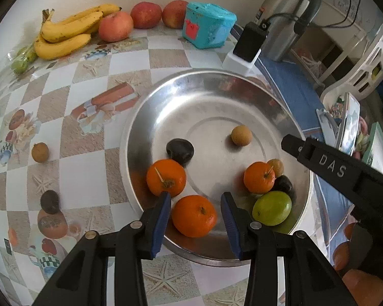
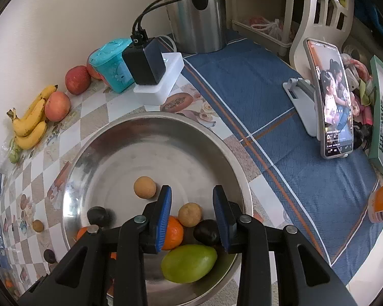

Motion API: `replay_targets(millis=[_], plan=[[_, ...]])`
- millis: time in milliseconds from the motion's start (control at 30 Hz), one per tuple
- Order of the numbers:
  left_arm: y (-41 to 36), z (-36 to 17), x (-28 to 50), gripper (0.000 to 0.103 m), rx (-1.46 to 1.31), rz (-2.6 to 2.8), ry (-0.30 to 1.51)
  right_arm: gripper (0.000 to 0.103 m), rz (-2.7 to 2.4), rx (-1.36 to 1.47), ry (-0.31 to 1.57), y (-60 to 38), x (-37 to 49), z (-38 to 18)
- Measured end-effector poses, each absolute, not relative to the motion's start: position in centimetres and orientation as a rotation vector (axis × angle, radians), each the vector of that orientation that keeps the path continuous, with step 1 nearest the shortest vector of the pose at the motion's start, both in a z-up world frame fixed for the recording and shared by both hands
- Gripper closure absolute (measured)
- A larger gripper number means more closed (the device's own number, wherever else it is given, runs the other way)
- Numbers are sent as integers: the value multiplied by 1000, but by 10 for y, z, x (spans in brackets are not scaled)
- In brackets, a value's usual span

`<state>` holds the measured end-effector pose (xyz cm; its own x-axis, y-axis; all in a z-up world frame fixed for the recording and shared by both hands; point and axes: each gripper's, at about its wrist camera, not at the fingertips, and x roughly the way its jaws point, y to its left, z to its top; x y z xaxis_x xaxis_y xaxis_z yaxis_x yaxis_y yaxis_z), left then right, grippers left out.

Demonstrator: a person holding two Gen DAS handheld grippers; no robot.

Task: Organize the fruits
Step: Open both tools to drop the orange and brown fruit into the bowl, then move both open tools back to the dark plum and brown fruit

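Note:
A steel bowl holds three tangerines, tan longans, dark round fruits and a green fruit. My left gripper hangs over the bowl's near rim, and the nearest tangerine lies between its blue pads with small gaps on both sides. My right gripper is open above a longan, a dark fruit and the green fruit, touching none. In the left wrist view its black finger reaches in from the right. A longan and a dark fruit lie on the tablecloth left of the bowl.
Bananas, three apples and a teal box line the back wall. A charger block, a steel kettle, and a phone on a stand on blue cloth lie behind and right of the bowl.

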<state>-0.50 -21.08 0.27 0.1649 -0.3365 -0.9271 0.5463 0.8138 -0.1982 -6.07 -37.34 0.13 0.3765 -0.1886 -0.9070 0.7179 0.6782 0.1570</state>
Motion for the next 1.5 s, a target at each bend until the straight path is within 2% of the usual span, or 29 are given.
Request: replay_targets(millis=[1300,1400,1500], plan=[[-110,33,57,58,-87,-215,1149,69,-429,463,1032,-310,-30,30],[-110,29,57,45,-85,-204,1165,69,-426,457,1037,-309,-30,28],[-108,27,57,42,-85,-189,1174,60,-422,448,1053,-307,-29,25]])
